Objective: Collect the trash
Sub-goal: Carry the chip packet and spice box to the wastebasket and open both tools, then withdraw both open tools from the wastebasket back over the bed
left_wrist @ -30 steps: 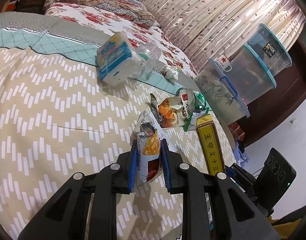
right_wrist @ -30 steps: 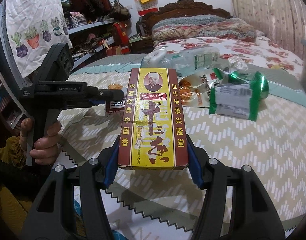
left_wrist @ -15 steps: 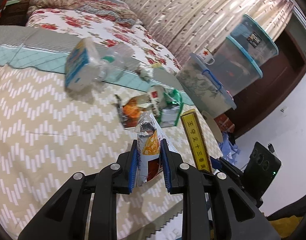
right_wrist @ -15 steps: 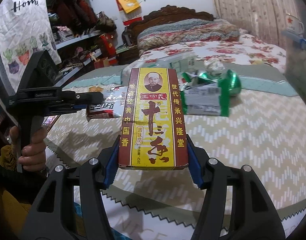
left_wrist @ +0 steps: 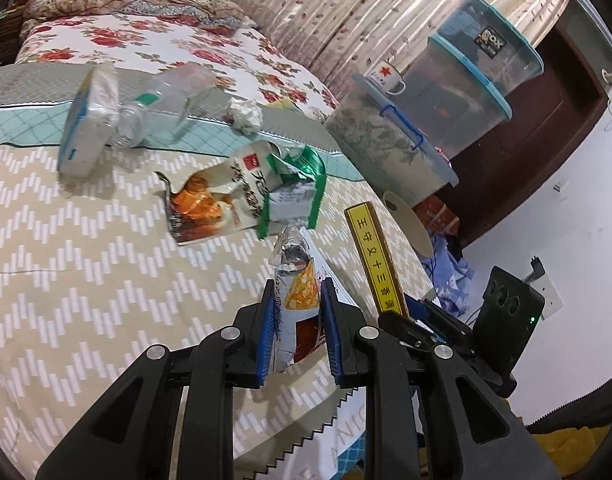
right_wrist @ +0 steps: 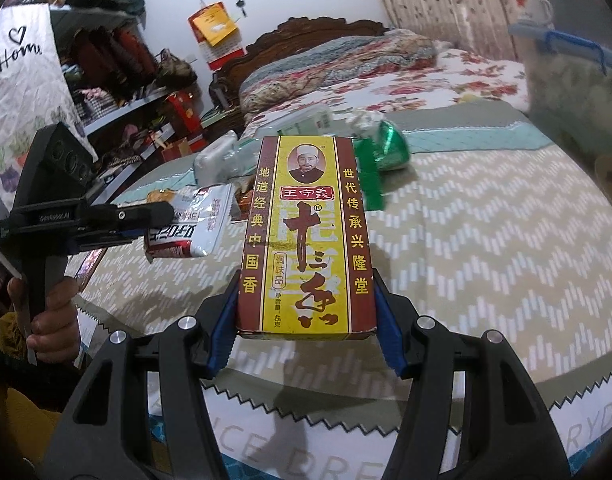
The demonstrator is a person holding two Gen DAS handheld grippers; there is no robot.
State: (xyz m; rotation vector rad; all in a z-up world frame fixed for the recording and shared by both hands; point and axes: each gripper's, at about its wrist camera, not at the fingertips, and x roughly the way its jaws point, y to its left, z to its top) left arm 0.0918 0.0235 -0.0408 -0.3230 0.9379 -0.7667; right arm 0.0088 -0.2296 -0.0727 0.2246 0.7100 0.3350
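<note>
Bare zigzag bedspread [left_wrist: 85, 280] near the edge, wrappers [left_wrist: 241, 196], bottle [left_wrist: 161, 108] beyond (clustered), storage tubs [left_wrist: 426, 112] blocking right

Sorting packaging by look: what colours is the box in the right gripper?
Yellow and dark red box, clearest in the right wrist view.

Bed [left_wrist: 85, 272], beige zigzag cover; floral quilt [left_wrist: 153, 36] and folded bedding [right_wrist: 346, 60] toward carved headboard [right_wrist: 306, 32]; curtain [left_wrist: 346, 12] behind; stacked clear tubs [left_wrist: 466, 80] beside the bed, mug [left_wrist: 386, 78] on a lid; shelves [right_wrist: 117, 80] of clutter; "Home" cloth [right_wrist: 21, 80]; calendar [right_wrist: 213, 36] on wall.
</note>
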